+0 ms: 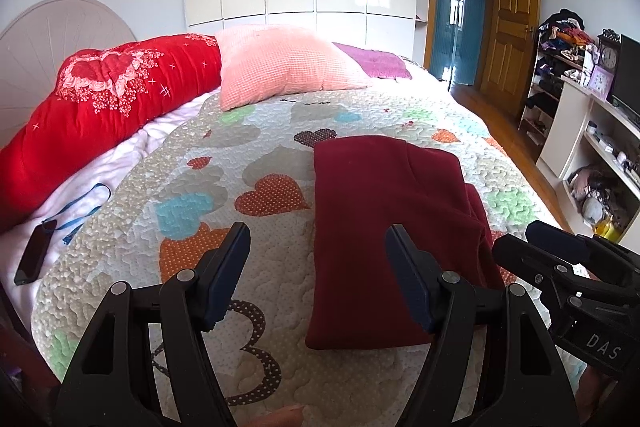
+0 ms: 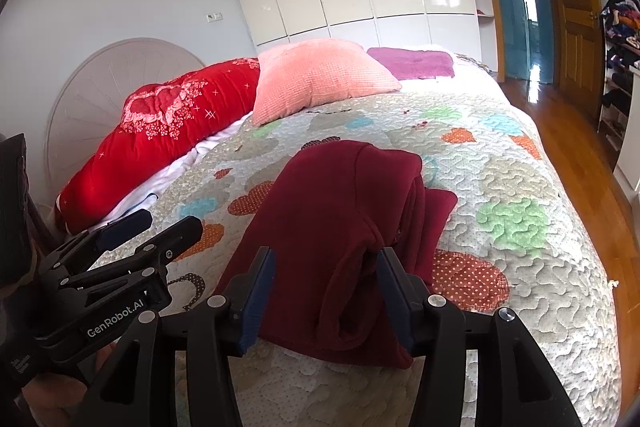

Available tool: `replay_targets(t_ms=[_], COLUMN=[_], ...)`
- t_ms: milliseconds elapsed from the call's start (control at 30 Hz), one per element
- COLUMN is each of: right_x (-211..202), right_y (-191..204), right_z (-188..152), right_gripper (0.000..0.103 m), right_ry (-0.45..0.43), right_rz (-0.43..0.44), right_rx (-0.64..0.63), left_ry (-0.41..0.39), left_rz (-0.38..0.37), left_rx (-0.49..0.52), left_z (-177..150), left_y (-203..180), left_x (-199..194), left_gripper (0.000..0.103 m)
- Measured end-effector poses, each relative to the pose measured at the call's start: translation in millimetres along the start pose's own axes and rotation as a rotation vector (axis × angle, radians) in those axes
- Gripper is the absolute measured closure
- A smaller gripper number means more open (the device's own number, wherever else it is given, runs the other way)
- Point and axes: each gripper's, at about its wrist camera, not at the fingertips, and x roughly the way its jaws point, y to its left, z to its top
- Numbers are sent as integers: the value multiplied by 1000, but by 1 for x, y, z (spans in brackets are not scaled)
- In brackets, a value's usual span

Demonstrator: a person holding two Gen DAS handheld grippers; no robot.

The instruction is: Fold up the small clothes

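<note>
A dark red garment (image 1: 380, 207) lies folded into a rectangle on the heart-patterned quilt (image 1: 200, 163). My left gripper (image 1: 315, 243) is open wide just above the garment's near left edge, one finger over the quilt and the other over the cloth. In the right wrist view the garment (image 2: 328, 211) has a thick bunched fold along its right side. My right gripper (image 2: 325, 263) stands half open over that near edge, with cloth between the fingers; the pads do not seem to press it. Each gripper shows in the other's view: right gripper (image 1: 516, 239), left gripper (image 2: 168, 223).
A rolled red quilt (image 1: 100, 115), a pink pillow (image 1: 280, 67) and a purple cloth (image 1: 376, 61) lie at the head of the bed. A phone (image 1: 34, 255) on a blue lanyard rests at the far left. Wooden floor (image 2: 568, 131) and a white shelf unit (image 1: 592, 131) lie right of the bed.
</note>
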Motion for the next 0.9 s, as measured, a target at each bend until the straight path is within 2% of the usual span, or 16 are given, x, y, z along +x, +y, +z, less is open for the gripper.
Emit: replay_targets(t_ms=[633, 767, 900], right_x=[10, 8, 8], right_y=[0, -1, 1], right_z=[-3, -3, -3], right_gripper=[50, 39, 39], right_ry=[17, 8, 7], right_rz=[-50, -48, -47], right_rx=[1, 11, 6], left_ry=[20, 23, 27], left_rz=[14, 15, 16], left_rx=[-12, -12, -12], left_z=[-1, -2, -2], left_y=[1, 2, 2], left_x=[5, 5, 7], left_gripper=[32, 32, 32])
